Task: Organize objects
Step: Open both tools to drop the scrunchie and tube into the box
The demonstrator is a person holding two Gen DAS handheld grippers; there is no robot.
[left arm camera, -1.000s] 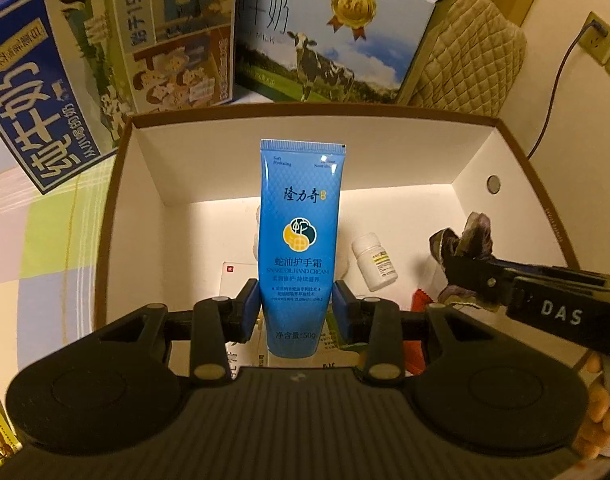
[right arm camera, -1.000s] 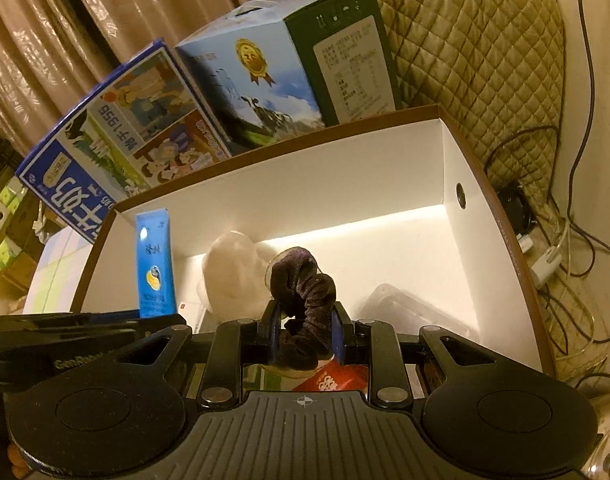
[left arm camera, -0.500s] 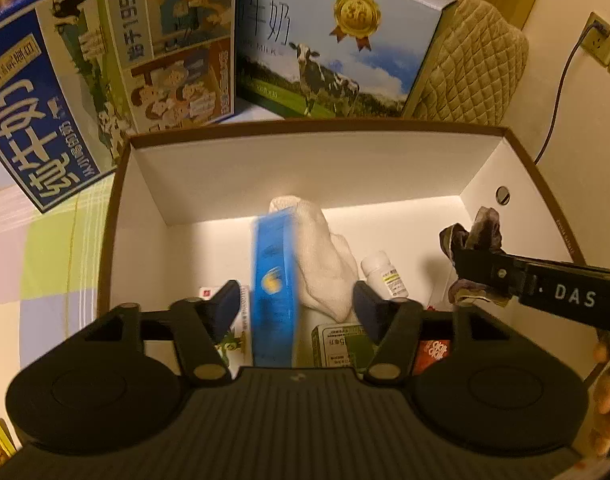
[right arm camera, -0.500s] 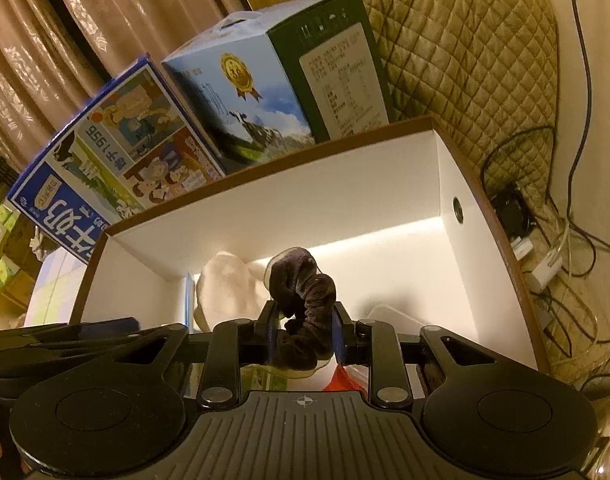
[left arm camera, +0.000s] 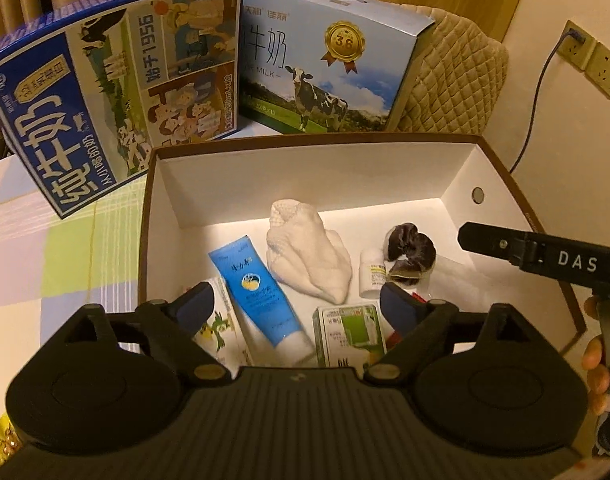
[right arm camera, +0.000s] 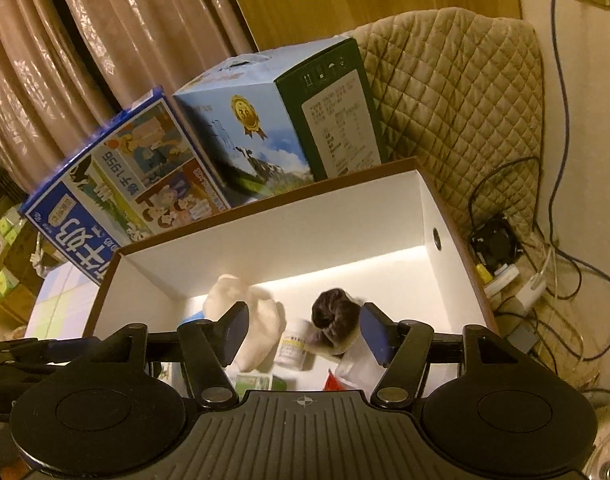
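Note:
A white box with a brown rim (left arm camera: 345, 168) (right arm camera: 305, 232) holds the sorted things. On its floor the blue hand-cream tube (left arm camera: 257, 292) lies flat beside a white cloth (left arm camera: 305, 256) (right arm camera: 257, 320). A dark scrunchie (left arm camera: 411, 248) (right arm camera: 335, 320) rests against a small white pill bottle (left arm camera: 371, 274) (right arm camera: 293, 344). My left gripper (left arm camera: 297, 306) hangs open above the near end of the box, holding nothing. The right gripper (right arm camera: 303, 330) is open too, over the scrunchie; in the left wrist view its black finger shows at the right edge.
Two milk cartons, a dark blue one (left arm camera: 105, 100) and a pale blue one (left arm camera: 325, 60), stand behind the box. A green-and-white carton (left arm camera: 349, 332) and a red packet (right arm camera: 335, 380) also lie in the box. A quilted cushion (right arm camera: 457, 112) and cables (right arm camera: 545, 280) sit right.
My left gripper opened and the blue tube fell flat into the box. My right gripper opened and the scrunchie dropped beside the pill bottle. Both grippers rose a little.

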